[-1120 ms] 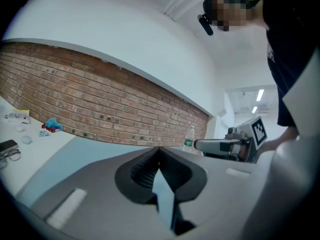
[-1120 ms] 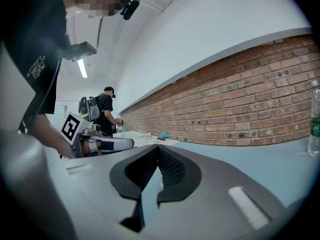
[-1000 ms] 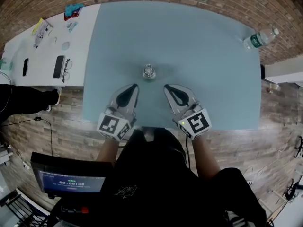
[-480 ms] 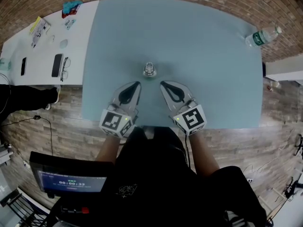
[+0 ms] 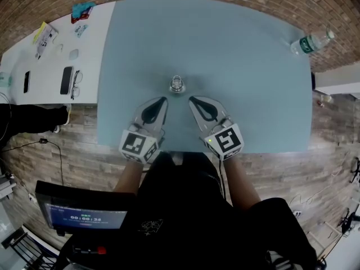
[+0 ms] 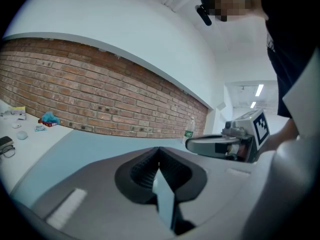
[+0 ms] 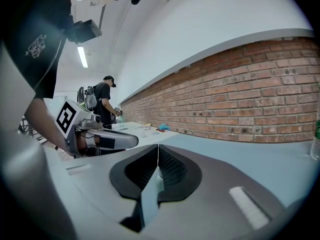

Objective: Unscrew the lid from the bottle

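Both pairs of jaws were pressed together with nothing between them. The left gripper (image 5: 163, 100) and right gripper (image 5: 192, 99) hung low over the near part of the table (image 5: 242, 66), their tips angled in toward each other.

The small clear bottle (image 5: 177, 84) stood just beyond and midway between the two tips, apart from both. Neither gripper looked the nearer. It seemed to stand upright, its long axis pointing straight up at the head camera, so any grasp would have to come in from the side or from above.

From that angle only its top showed as a ring, and I could not make out the lid clearly. Neither gripper view showed it at all. A water bottle (image 5: 311, 42) with a green label lay well apart at the far right corner.
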A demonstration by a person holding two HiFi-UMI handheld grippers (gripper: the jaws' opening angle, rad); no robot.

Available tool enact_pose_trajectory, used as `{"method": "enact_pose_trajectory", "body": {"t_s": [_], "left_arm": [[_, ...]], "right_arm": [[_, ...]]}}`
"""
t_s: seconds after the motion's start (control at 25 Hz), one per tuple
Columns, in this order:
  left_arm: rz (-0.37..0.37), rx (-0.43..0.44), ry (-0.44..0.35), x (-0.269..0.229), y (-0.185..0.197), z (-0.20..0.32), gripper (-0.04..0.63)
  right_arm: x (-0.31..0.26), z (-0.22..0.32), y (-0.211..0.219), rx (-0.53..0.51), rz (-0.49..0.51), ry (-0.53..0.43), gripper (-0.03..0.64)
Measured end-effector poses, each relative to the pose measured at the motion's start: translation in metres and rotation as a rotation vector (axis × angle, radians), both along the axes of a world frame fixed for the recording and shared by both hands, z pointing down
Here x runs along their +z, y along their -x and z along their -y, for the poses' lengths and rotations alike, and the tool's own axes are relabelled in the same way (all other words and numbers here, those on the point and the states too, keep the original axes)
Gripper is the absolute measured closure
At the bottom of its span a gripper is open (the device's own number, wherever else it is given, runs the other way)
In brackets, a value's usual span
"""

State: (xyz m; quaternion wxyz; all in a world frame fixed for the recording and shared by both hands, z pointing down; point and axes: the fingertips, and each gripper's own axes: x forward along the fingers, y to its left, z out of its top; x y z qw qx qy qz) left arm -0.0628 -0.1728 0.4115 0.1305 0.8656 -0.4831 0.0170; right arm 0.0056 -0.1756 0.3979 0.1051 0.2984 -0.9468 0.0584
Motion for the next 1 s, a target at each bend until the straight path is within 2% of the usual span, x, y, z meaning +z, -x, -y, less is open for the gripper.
{"method": "enact_pose_trajectory", "body": {"t_s": [1.0], "left_arm": [[0.021,0.024,0.049,0.02,-0.008,0.005,0.583]], "right_arm": [[0.022,0.006,-0.001,-0.002,-0.025,0.045,0.586]]}}
